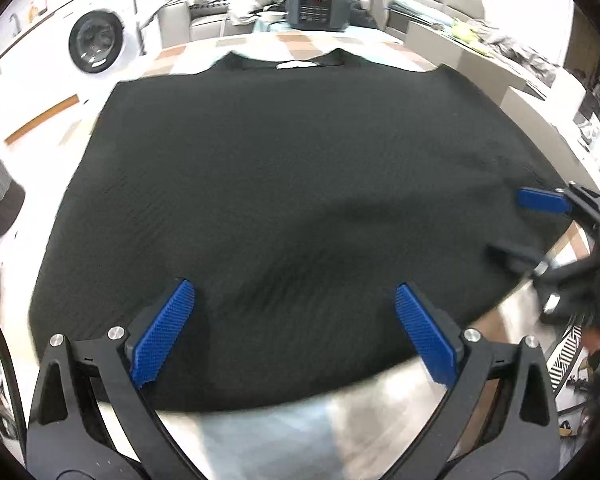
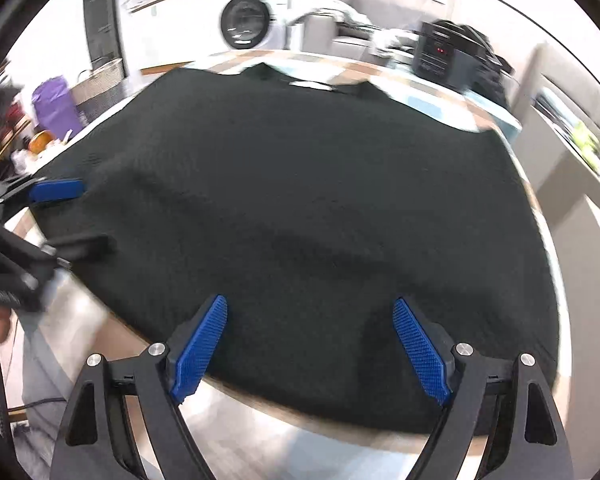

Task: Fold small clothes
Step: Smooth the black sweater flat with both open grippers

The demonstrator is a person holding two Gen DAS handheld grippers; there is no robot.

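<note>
Your left gripper (image 1: pixel 294 332) and right gripper (image 2: pixel 310 350) both gape wide, empty, over the black sweater (image 1: pixel 292 184), collar at 12 o'clock.

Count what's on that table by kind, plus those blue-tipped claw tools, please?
Black garment: 1
Dark appliance with red display: 1
Claw tools, left gripper and right gripper, both open: 2
Total: 4

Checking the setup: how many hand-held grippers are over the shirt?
2: the left hand-held gripper over the black shirt near its bottom hem, the right hand-held gripper alongside it. Both open.
</note>
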